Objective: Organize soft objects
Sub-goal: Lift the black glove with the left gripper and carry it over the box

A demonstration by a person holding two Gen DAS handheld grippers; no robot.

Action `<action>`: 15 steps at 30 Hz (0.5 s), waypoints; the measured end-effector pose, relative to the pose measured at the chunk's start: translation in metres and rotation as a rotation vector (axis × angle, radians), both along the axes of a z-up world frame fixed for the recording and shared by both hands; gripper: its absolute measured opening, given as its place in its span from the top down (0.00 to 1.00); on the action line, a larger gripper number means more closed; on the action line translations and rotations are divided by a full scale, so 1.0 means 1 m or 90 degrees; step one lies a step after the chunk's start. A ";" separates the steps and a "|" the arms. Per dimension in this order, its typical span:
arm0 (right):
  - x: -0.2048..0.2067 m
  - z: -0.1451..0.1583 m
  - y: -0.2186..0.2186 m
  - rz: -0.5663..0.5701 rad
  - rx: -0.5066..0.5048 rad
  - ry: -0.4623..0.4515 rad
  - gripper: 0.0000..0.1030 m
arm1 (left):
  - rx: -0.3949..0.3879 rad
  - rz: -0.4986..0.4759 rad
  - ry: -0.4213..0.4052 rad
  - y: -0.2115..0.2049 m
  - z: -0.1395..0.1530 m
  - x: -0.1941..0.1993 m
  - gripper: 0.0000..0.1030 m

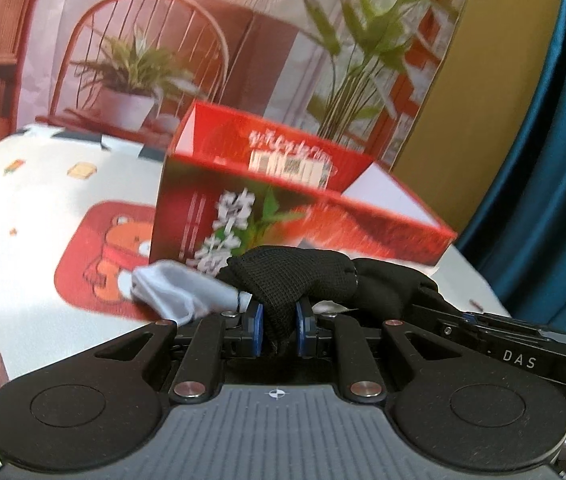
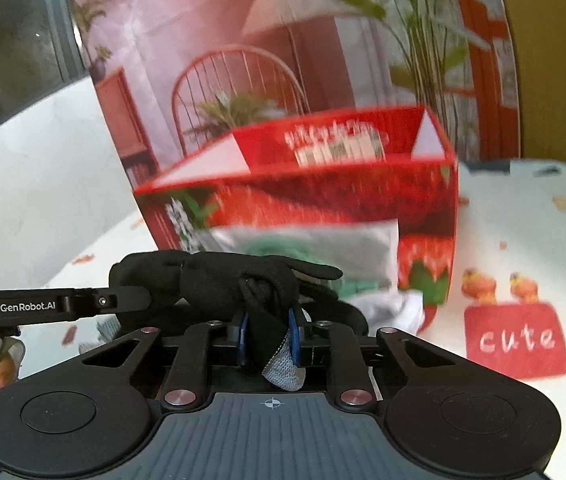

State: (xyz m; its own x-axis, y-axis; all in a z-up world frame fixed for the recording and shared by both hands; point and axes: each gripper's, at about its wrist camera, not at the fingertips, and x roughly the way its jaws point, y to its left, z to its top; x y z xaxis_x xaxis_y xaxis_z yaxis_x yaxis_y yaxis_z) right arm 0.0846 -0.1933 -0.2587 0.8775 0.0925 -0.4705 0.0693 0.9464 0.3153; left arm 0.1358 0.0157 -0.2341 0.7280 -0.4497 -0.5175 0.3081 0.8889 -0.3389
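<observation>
Both grippers are shut on one black sock with a grey toe. My left gripper (image 1: 279, 330) pinches the black sock (image 1: 295, 276) near its grey end (image 1: 179, 292). My right gripper (image 2: 269, 338) pinches the same sock (image 2: 223, 280) at its other part, with a grey patch (image 2: 285, 372) hanging between the jaws. An open red strawberry box (image 1: 283, 208) stands just behind the sock; it also shows in the right wrist view (image 2: 323, 192). The other gripper's body (image 1: 515, 344) lies to the right.
A white and green cloth (image 2: 323, 256) lies against the box front. The table has a white cloth (image 1: 43, 216) with bear and "cute" prints (image 2: 517, 340). A printed room backdrop (image 1: 243, 40) stands behind; a blue curtain (image 1: 543, 140) hangs right.
</observation>
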 end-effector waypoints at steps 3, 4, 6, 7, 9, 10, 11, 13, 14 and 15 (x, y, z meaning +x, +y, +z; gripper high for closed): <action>-0.003 0.014 0.001 0.000 -0.018 -0.032 0.83 | -0.007 -0.001 -0.028 0.000 0.016 -0.002 0.84; -0.004 0.018 0.001 0.001 -0.024 -0.041 0.83 | -0.009 -0.002 -0.039 0.000 0.021 -0.002 0.84; -0.005 0.027 0.001 0.003 -0.036 -0.060 0.83 | -0.012 -0.003 -0.058 -0.001 0.033 0.000 0.84; -0.005 0.032 0.001 0.003 -0.041 -0.070 0.83 | -0.014 -0.004 -0.068 -0.001 0.038 0.001 0.84; -0.004 0.041 0.000 0.006 -0.051 -0.088 0.83 | -0.017 -0.006 -0.083 -0.002 0.048 0.004 0.84; -0.002 0.046 -0.002 0.006 -0.051 -0.095 0.83 | -0.017 -0.007 -0.091 -0.003 0.053 0.007 0.84; 0.000 0.050 -0.004 0.008 -0.044 -0.098 0.83 | -0.015 -0.009 -0.100 -0.004 0.058 0.010 0.84; 0.006 0.056 -0.011 0.007 -0.026 -0.100 0.82 | -0.012 -0.013 -0.113 -0.006 0.066 0.016 0.84; 0.009 0.059 -0.014 0.004 -0.017 -0.101 0.82 | -0.012 -0.016 -0.117 -0.008 0.070 0.019 0.84; 0.012 0.061 -0.018 0.001 -0.008 -0.103 0.82 | -0.012 -0.017 -0.120 -0.010 0.072 0.021 0.84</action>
State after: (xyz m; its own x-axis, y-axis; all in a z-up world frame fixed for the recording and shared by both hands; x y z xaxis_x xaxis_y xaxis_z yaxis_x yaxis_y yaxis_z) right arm 0.0967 -0.2110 -0.1981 0.9419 0.0885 -0.3241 0.0176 0.9503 0.3107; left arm 0.1566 0.0060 -0.1616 0.7987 -0.4792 -0.3640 0.3919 0.8732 -0.2896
